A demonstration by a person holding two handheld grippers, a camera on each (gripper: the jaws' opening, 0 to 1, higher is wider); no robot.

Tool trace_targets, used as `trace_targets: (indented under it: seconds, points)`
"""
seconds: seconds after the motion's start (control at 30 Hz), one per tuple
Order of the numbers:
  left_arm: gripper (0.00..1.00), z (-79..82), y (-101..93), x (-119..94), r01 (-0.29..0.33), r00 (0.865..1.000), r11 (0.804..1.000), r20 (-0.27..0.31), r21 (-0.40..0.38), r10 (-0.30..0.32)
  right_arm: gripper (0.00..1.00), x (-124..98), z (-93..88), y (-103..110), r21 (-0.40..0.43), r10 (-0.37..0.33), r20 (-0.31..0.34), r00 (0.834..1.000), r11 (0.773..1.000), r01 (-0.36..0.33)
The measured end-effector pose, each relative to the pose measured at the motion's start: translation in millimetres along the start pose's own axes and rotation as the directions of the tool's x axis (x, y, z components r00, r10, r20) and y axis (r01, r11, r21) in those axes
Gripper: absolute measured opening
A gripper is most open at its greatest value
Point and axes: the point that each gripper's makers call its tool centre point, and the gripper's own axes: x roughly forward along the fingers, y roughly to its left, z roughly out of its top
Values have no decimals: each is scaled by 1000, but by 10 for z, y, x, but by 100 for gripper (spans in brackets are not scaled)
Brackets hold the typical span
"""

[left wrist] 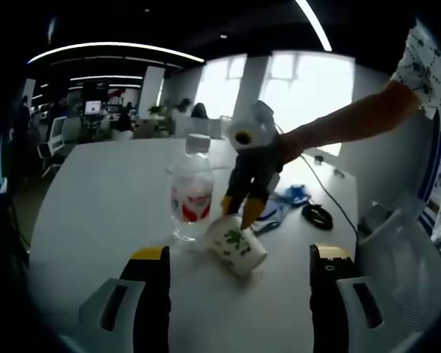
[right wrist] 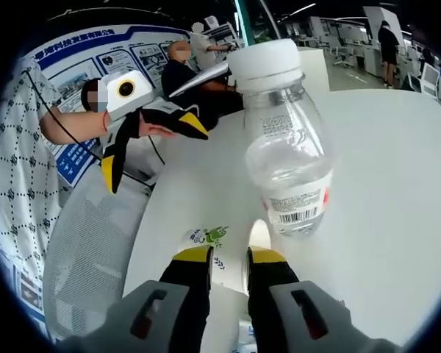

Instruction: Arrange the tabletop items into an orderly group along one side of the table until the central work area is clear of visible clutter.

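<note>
Paper cup (left wrist: 237,246) with a green print lies tilted on the white table (left wrist: 103,213), and your right tool (left wrist: 240,211) has its yellow-tipped jaws closed on the cup's rim. In the right gripper view that tool (right wrist: 228,255) pinches the cup (right wrist: 222,259) between its two jaws. Just beside the cup stands a clear water bottle (left wrist: 192,190) with a white cap and red label, upright on the table; whether the two touch is hard to tell. Your left tool (left wrist: 239,254) is held back near the table's edge, jaws spread wide apart with nothing between them. A black cable (left wrist: 317,215) and some blue items (left wrist: 290,197) lie farther back on the table.
</note>
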Motion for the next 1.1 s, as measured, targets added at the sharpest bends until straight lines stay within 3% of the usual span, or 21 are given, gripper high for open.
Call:
trace_targets:
  seconds: [0.73,0.83,0.87,1.1]
  points:
    - [71,15,-45,35,11,1000,1000,6,-5,-11,1,-43,65,353,33,116,35,993,993,-117]
    - [70,17,-61,31,13,1000,1000,3,-3,-13,0,-52,110,404,37,114,64,991,992,-117]
    - [70,18,-64,29,14,1000,1000,5,-5,-14,0,-50,83,382,26,92,47,995,995,-94]
    - [68,33,-80,17,17,1000,1000,8,-4,-17,0,-41,54,437,36,105,52,993,994,-107]
